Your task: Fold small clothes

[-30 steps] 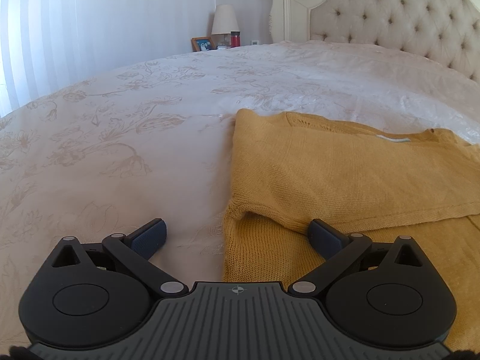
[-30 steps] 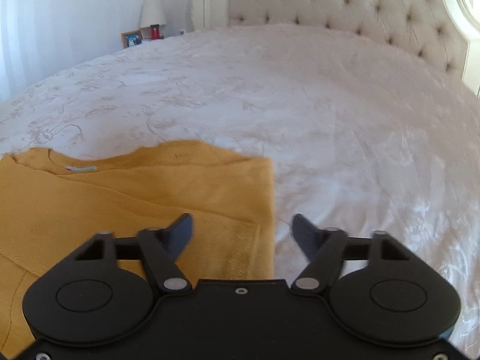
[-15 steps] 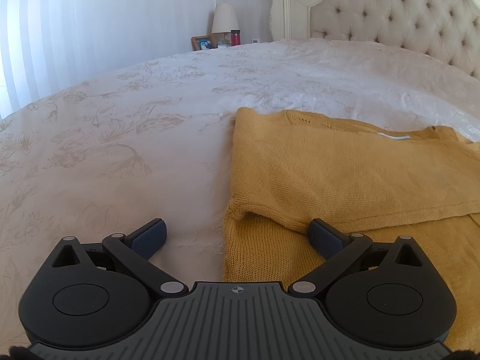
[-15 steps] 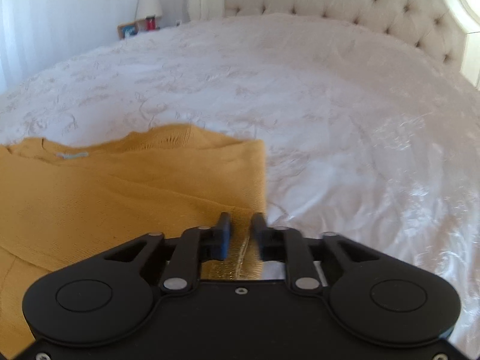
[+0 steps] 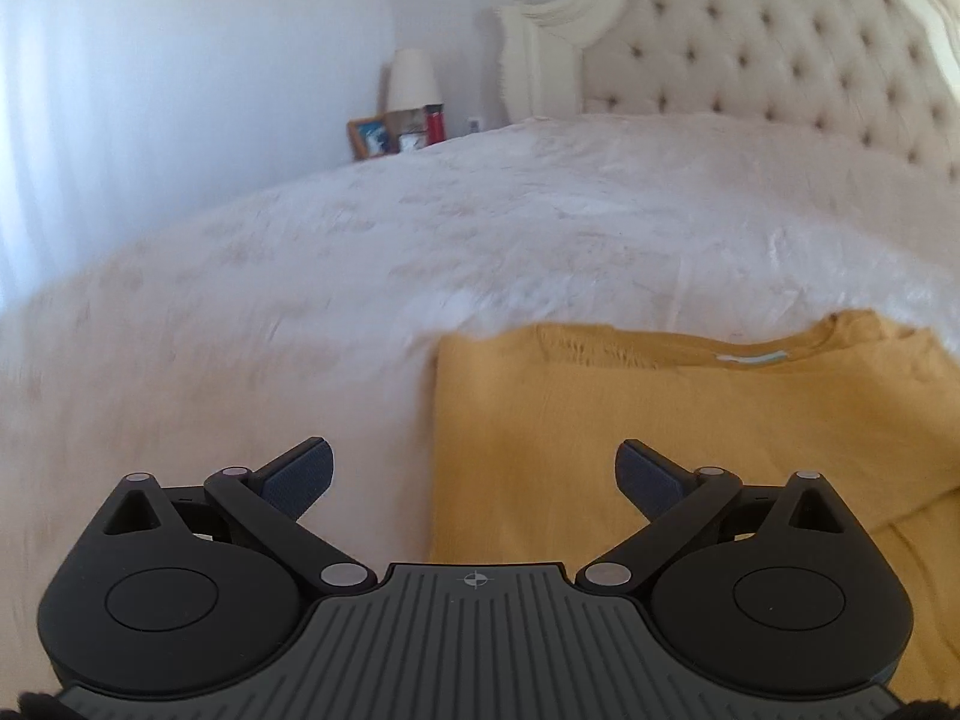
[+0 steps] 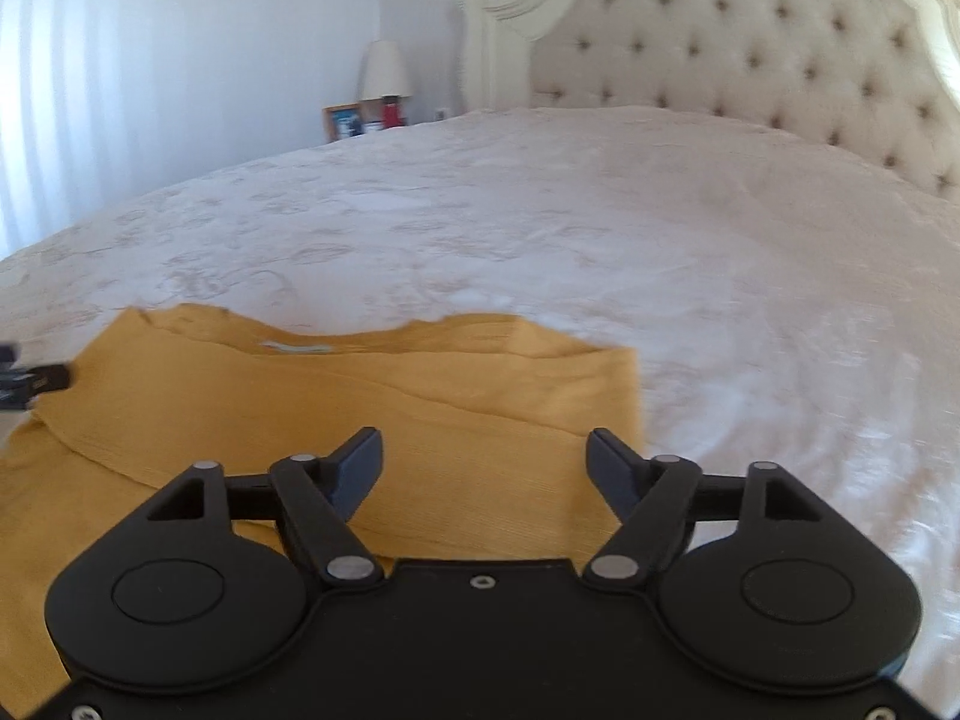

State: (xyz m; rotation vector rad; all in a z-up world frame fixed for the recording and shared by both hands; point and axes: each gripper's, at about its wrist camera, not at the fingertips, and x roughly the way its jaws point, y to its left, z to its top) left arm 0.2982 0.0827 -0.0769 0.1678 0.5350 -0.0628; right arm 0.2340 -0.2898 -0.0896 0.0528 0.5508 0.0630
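A mustard-yellow knit sweater [image 5: 660, 420] lies flat on the white bed, sleeves folded in, its neckline and pale label toward the headboard. My left gripper [image 5: 474, 474] is open and empty above the sweater's left folded edge. In the right wrist view the sweater [image 6: 360, 408] fills the lower left. My right gripper [image 6: 485, 468] is open and empty above its right folded edge. A bit of the left gripper [image 6: 36, 381] shows at the far left of the right wrist view.
The white floral bedspread [image 5: 300, 300] stretches around the sweater. A tufted cream headboard [image 5: 750, 60] stands at the back. A nightstand with a lamp [image 5: 411, 81], a picture frame and a red bottle is at the back left.
Both grippers have lifted up and tilted away from the sweater. The right gripper, shut on the sweater's edge half a second ago, has opened and let go. The left stayed open.
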